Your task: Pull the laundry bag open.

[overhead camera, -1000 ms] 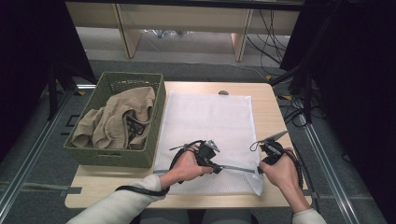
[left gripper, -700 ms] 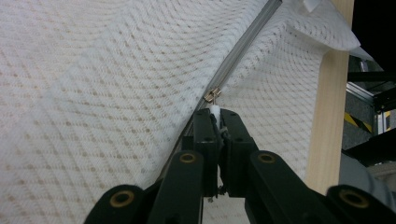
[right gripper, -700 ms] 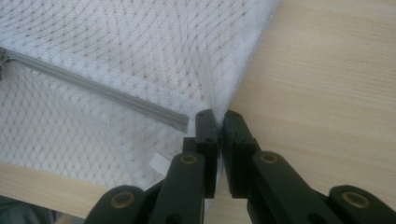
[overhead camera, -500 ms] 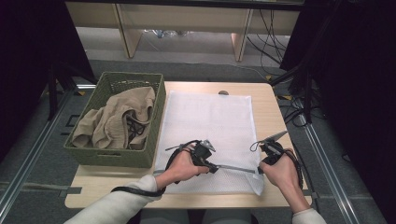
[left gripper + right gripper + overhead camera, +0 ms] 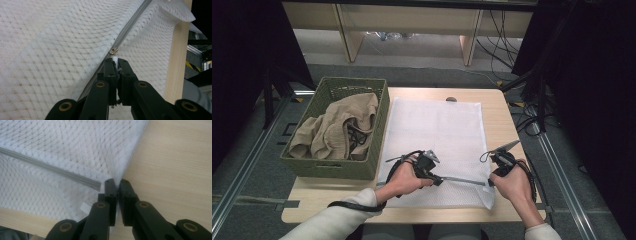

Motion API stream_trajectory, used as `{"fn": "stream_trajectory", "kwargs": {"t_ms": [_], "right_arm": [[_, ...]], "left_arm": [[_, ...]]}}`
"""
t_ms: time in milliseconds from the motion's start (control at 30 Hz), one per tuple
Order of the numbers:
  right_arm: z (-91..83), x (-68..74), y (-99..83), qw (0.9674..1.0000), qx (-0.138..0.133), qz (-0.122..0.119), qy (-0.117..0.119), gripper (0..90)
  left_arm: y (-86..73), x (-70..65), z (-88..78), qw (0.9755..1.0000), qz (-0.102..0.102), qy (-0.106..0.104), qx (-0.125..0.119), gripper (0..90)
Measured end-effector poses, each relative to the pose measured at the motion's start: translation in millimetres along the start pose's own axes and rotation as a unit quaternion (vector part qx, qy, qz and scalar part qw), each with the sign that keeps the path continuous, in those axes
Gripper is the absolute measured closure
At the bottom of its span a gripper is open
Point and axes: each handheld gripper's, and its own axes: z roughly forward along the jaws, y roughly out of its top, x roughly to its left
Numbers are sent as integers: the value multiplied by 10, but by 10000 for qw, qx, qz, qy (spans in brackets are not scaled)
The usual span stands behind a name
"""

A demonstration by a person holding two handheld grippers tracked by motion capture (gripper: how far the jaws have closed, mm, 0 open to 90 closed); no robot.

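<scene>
A white mesh bag (image 5: pixel 437 130) lies flat on the wooden table (image 5: pixel 499 115), its grey zipper (image 5: pixel 464 180) running along the near edge. My left gripper (image 5: pixel 441 180) is shut on the zipper's small white pull tab (image 5: pixel 115 58), just behind the metal slider (image 5: pixel 113 51). My right gripper (image 5: pixel 488 183) is shut on the bag's right edge (image 5: pixel 117 173), beside the zipper's end (image 5: pixel 96 185). The zipper (image 5: pixel 132 21) is stretched taut between the two grippers.
A green woven basket (image 5: pixel 332 170) stands at the table's left, holding a beige garment (image 5: pixel 337 132) and a dark cord. The table's near edge (image 5: pixel 22 216) lies just behind the bag. Shelving and cables stand beyond the far edge.
My left gripper has slid a little to the left along the bag's near edge with the zipper pull. The right gripper has stayed where it was.
</scene>
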Motion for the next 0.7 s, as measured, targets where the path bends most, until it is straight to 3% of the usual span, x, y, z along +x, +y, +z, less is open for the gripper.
{"fn": "stream_trajectory", "kwargs": {"t_ms": [33, 67, 200, 267, 333, 700], "right_arm": [[-29, 38, 0, 9993, 203, 328, 23, 867], [-37, 53, -1, 9988, 243, 430, 41, 867], [-34, 56, 1, 9988, 249, 413, 23, 867], [-24, 37, 3, 9993, 210, 289, 56, 867], [-30, 58, 2, 9988, 276, 402, 41, 867], [-16, 21, 1, 9991, 230, 361, -26, 867]], "left_arm": [[-6, 7, -5, 10000, -9, 12, -11, 864], [-9, 12, -10, 10000, -8, 11, -22, 864], [-25, 22, -25, 10000, -52, 21, -20, 864], [-28, 28, -32, 10000, -73, -4, -30, 864], [-30, 30, -36, 10000, -63, 6, 7, 864], [-46, 44, -69, 9999, -90, 53, -19, 864]]}}
